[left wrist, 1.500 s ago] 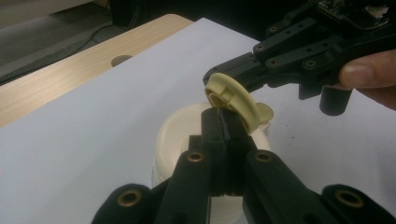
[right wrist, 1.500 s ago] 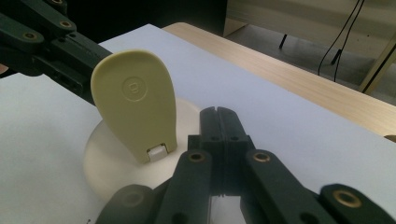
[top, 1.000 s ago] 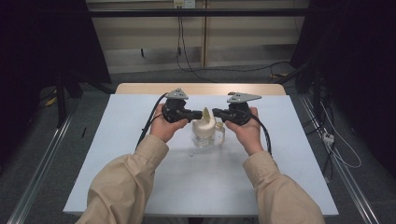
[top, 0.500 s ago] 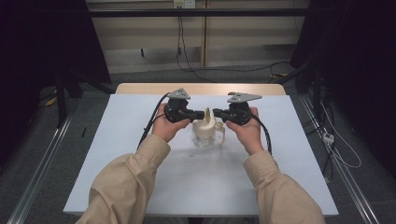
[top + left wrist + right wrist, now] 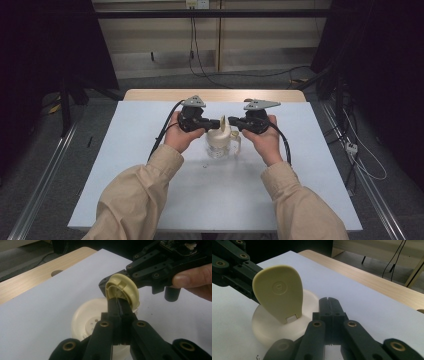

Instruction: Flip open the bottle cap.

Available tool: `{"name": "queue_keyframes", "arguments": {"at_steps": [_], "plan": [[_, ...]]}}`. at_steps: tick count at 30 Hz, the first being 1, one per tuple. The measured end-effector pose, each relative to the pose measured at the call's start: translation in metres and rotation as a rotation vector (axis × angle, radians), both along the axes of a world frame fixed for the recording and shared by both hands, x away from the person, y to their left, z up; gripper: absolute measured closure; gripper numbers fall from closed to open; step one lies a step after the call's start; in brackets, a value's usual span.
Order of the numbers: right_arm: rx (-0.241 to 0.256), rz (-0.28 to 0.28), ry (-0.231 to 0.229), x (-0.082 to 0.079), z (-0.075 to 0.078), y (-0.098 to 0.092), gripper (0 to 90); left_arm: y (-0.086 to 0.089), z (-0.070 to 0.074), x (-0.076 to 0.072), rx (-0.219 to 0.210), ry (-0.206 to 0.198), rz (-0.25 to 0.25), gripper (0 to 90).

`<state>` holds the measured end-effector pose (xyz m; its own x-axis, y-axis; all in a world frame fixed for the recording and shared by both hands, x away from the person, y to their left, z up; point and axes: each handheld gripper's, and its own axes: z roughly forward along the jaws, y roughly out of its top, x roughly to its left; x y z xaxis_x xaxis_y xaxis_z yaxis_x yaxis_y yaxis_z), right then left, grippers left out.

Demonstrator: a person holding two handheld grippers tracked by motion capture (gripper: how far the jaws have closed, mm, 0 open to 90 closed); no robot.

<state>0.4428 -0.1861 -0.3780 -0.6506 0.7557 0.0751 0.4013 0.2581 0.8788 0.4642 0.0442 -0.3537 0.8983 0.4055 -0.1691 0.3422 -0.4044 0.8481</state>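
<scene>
Near the middle of the white table, slightly toward its far edge, a clear glass jug with a handle at its right stood upright, capped by a cream plastic lid. From where I stood, the left gripper came in from nine o'clock, its matte black jaws pressed together on the lower edge of the lid's flip flap. That flap was smooth, glossy cream plastic, teardrop-shaped, with a ribbed ring moulded on its underside. It stood raised almost upright on its hinge, its long axis running up from the lid, broad rounded end on top and narrow hinge end at the bottom. In the left gripper view the round lid below showed small holes in its flat top.

Seen from the right gripper view, the flap turned its plain outer face, stamped with a small circular mark, toward three o'clock; its hinge tab sat on the round, faintly matte lid. At three o'clock the right gripper hovered just beside the flap, jaws closed together on nothing, not touching it as far as I could tell. Beige sleeves covered both forearms.
</scene>
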Motion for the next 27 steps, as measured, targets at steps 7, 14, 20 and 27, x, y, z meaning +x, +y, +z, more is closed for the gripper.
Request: {"name": "queue_keyframes", "arguments": {"at_steps": [7,14,20,27], "plan": [[-0.006,0.002,0.000,0.000,0.000,-0.001,90.0,-0.003,0.000,-0.001,-0.001,-0.001,-0.005,89.9],[-0.002,-0.013,-0.004,-0.002,0.002,-0.008,90.0,-0.006,0.000,-0.002,0.001,0.000,-0.013,90.0],[-0.002,-0.029,-0.008,-0.004,0.003,-0.015,90.0,-0.008,0.000,-0.003,-0.002,-0.002,-0.022,90.0],[0.002,-0.046,-0.011,-0.007,0.006,-0.023,90.0,-0.007,0.003,-0.006,-0.004,-0.008,-0.020,87.5]]}}
